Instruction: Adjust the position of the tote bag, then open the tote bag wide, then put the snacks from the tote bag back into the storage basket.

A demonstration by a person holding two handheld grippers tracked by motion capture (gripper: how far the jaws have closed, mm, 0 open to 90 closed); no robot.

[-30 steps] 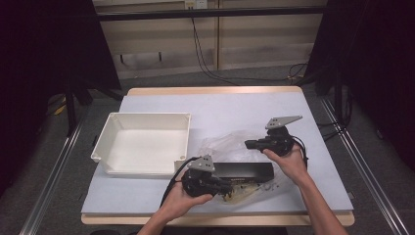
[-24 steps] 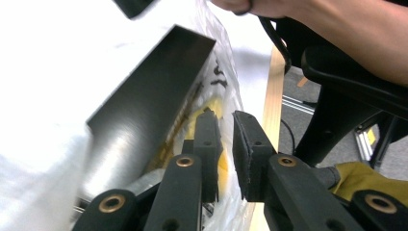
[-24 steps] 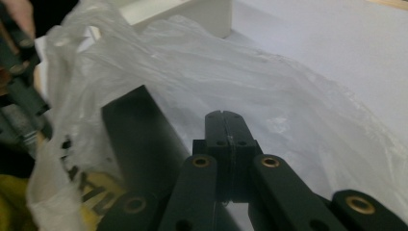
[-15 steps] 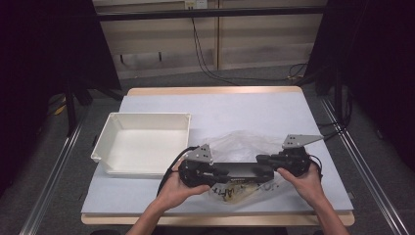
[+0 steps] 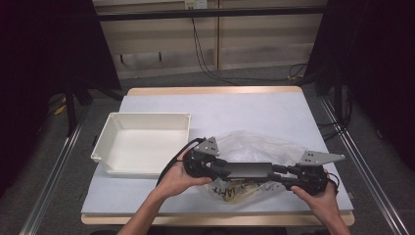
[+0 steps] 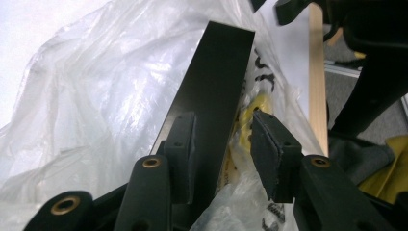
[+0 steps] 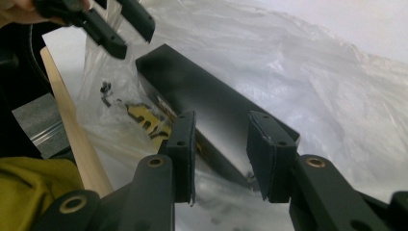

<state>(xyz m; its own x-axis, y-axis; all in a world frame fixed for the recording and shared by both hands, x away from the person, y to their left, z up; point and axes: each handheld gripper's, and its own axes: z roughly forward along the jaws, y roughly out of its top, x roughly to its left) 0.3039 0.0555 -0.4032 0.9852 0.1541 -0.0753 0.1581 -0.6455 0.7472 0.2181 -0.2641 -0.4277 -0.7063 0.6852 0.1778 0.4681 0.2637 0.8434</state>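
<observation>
A long black box (image 5: 247,170) lies on a crumpled clear plastic bag (image 5: 254,147) near the table's front edge. My left gripper (image 5: 222,170) is at the box's left end and my right gripper (image 5: 279,172) at its right end, pointing at each other. In the left gripper view the box (image 6: 216,72) runs between the jaws of the left gripper (image 6: 223,120), with a gap at the right pad (image 6: 269,154). In the right gripper view the right gripper (image 7: 223,118) straddles the box's end (image 7: 192,86). Both pairs of jaws have just been opening and stand open around the box.
A white tray (image 5: 147,115) sits on the left of the white tabletop (image 5: 220,107). The bag carries dark printing, and something yellow (image 6: 250,113) shows inside it under the box. The table's wooden front edge (image 7: 72,130) runs close by the bag.
The right hand came from behind the bag to the box's right end. The left gripper lifted slightly at the left end. Both pairs of jaws have spread apart.
</observation>
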